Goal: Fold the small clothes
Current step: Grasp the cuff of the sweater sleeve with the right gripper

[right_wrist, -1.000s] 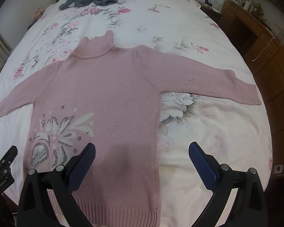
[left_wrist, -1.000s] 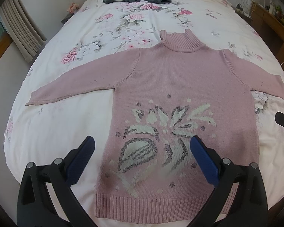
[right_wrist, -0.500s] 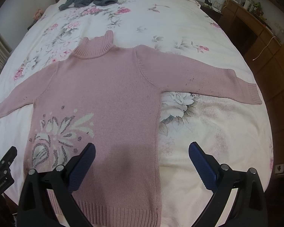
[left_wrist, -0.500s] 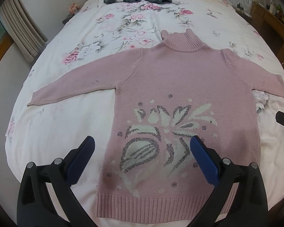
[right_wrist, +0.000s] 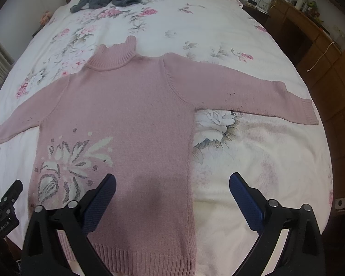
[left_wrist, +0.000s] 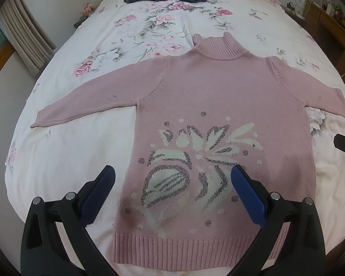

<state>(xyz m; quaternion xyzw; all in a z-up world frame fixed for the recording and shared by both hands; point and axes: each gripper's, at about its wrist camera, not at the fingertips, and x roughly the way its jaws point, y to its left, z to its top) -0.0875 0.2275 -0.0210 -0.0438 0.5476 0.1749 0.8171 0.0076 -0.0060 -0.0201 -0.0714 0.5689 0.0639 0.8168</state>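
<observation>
Sweater (left_wrist: 218, 105) lies flat, face up, on the bed (left_wrist: 69, 161), sleeves spread, and my left claw (left_wrist: 172, 179) and right claw (right_wrist: 172, 188) hover over its hem, both spread wide and empty. If I pinch too shallow, I risk lifting one knit layer, or snagging the bedcover too.

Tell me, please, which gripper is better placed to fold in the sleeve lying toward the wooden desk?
Probably the right gripper: open, it hangs over the right side seam of the pink knitted sweater, nearest that sleeve. The left gripper hangs over the flower pattern.
</observation>
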